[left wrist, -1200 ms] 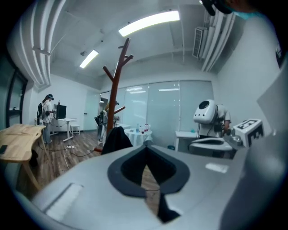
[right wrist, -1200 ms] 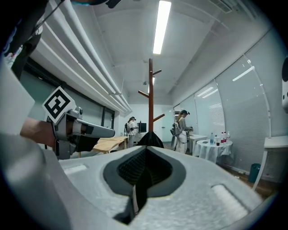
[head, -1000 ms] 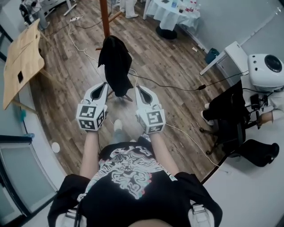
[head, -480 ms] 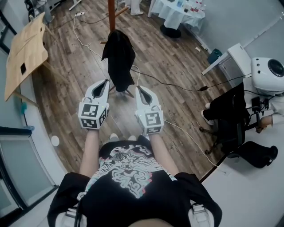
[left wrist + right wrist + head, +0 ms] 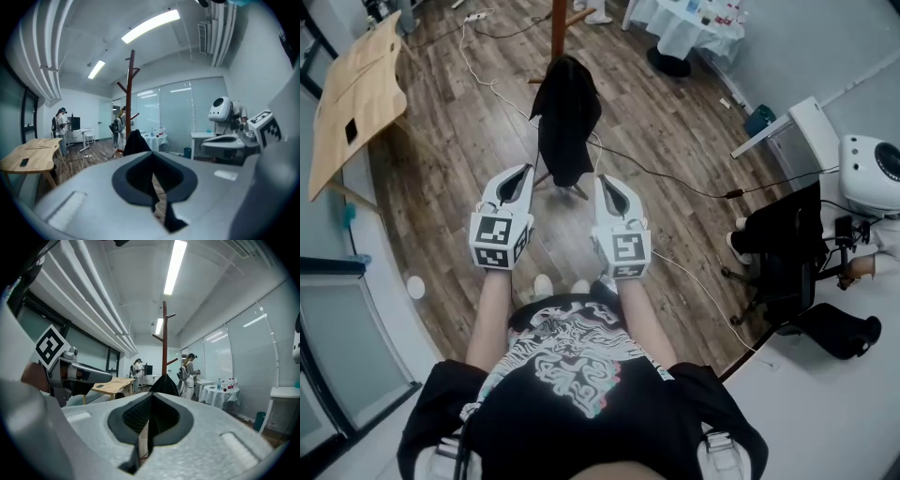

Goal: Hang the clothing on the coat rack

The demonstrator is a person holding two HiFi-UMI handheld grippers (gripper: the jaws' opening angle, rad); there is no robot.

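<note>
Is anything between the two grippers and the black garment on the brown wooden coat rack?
Nothing visible stands between. The left gripper and right gripper, jaws shut and empty, face the black garment on the brown wooden coat rack; only thin cables lie on the floor.

- A black short-sleeved T-shirt (image 5: 581,417) with a white swirling print across the chest, edged faintly in pink and teal
- Pale grey strap fittings (image 5: 719,452) sit at both shoulders
- White shoes (image 5: 544,284) on the feet
- The left claw (image 5: 526,171) has a smooth pale grey tapering shell with a dark teardrop-shaped lining around its jaws
- The left marker cube (image 5: 497,242) is white with black square patterns
- The right claw (image 5: 602,179) has the same grey shell and dark lining
- The right marker cube (image 5: 625,253) is patterned alike
</note>
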